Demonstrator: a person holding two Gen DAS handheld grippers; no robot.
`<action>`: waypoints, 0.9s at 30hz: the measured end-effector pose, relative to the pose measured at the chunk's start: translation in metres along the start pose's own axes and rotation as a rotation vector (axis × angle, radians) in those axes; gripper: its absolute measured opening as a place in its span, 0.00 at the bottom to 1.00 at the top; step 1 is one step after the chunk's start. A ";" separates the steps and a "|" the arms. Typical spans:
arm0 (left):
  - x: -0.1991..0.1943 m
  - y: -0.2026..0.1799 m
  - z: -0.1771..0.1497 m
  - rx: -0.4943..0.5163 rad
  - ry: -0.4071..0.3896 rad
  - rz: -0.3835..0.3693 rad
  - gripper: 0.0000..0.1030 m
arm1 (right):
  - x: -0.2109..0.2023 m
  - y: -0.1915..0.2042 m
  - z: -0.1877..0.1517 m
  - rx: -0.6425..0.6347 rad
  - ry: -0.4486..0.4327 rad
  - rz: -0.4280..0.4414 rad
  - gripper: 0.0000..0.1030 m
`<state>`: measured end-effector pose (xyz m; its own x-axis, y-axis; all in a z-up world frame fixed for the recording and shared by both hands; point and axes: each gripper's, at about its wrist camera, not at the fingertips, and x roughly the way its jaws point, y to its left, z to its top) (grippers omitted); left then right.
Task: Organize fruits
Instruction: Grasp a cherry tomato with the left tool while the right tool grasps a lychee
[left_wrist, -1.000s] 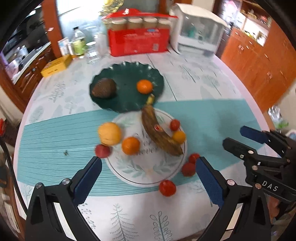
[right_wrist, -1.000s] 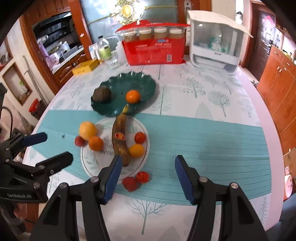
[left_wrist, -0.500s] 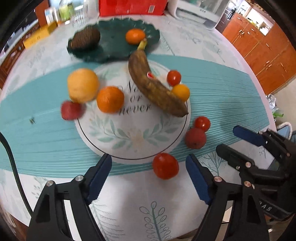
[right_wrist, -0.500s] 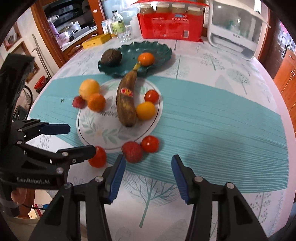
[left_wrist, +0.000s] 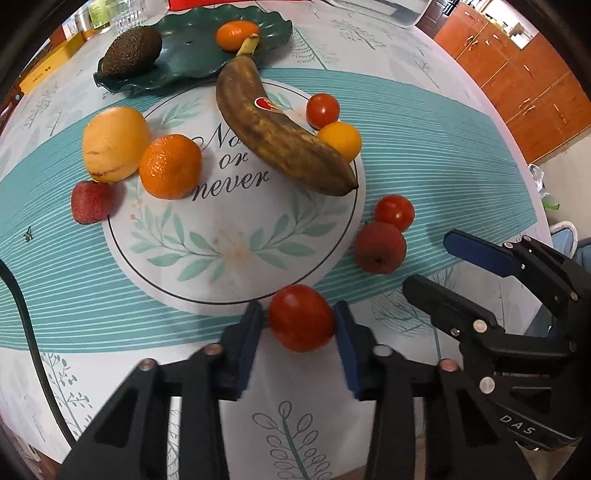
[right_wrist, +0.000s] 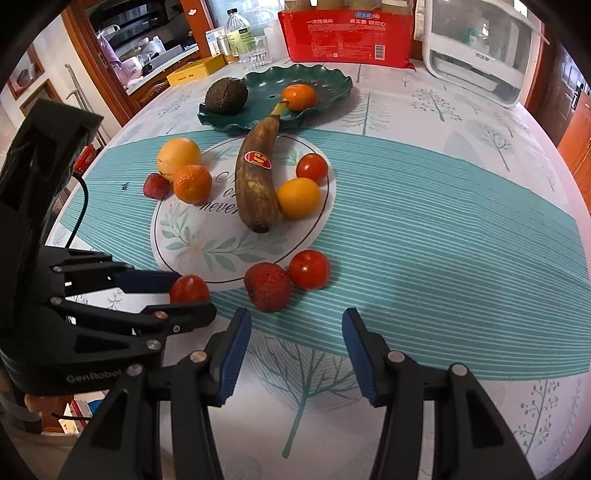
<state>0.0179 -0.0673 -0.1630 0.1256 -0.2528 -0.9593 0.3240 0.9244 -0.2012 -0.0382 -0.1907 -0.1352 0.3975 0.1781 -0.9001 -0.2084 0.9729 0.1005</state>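
My left gripper (left_wrist: 298, 325) is shut on a red tomato (left_wrist: 301, 317) at the near rim of the white plate (left_wrist: 229, 258); the right wrist view shows the same tomato (right_wrist: 189, 290) between its fingers. The plate holds a brown banana (left_wrist: 280, 136), an orange (left_wrist: 170, 166), a small orange fruit (left_wrist: 340, 138) and a tomato (left_wrist: 322, 109). A lychee (right_wrist: 266, 287) and another tomato (right_wrist: 308, 268) lie off the plate, just ahead of my open, empty right gripper (right_wrist: 295, 343). A yellow fruit (left_wrist: 114, 144) and a second lychee (left_wrist: 90, 202) sit at the plate's left.
A dark green plate (right_wrist: 325, 83) behind holds an avocado (right_wrist: 226, 95) and an orange (right_wrist: 298, 96). A red box (right_wrist: 347, 35), a white appliance (right_wrist: 480, 55), bottles and a glass (right_wrist: 255, 51) stand at the table's far edge. A black cable (left_wrist: 29, 332) hangs left.
My left gripper moved forward and down and closed on the red tomato by the plate's near rim. My right gripper came closer to the lychee and tomato and stayed open.
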 end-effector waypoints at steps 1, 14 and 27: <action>0.000 0.000 -0.001 0.001 0.000 0.003 0.32 | 0.001 0.000 0.001 0.000 0.000 0.004 0.50; -0.016 0.038 -0.011 -0.078 -0.024 0.012 0.32 | 0.029 0.003 0.012 0.082 0.052 0.107 0.40; -0.022 0.062 -0.019 -0.131 -0.046 0.004 0.32 | 0.037 0.026 0.020 0.009 0.042 0.091 0.31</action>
<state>0.0173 0.0014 -0.1581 0.1704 -0.2594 -0.9506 0.1983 0.9540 -0.2248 -0.0105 -0.1557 -0.1573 0.3394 0.2597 -0.9041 -0.2339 0.9542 0.1863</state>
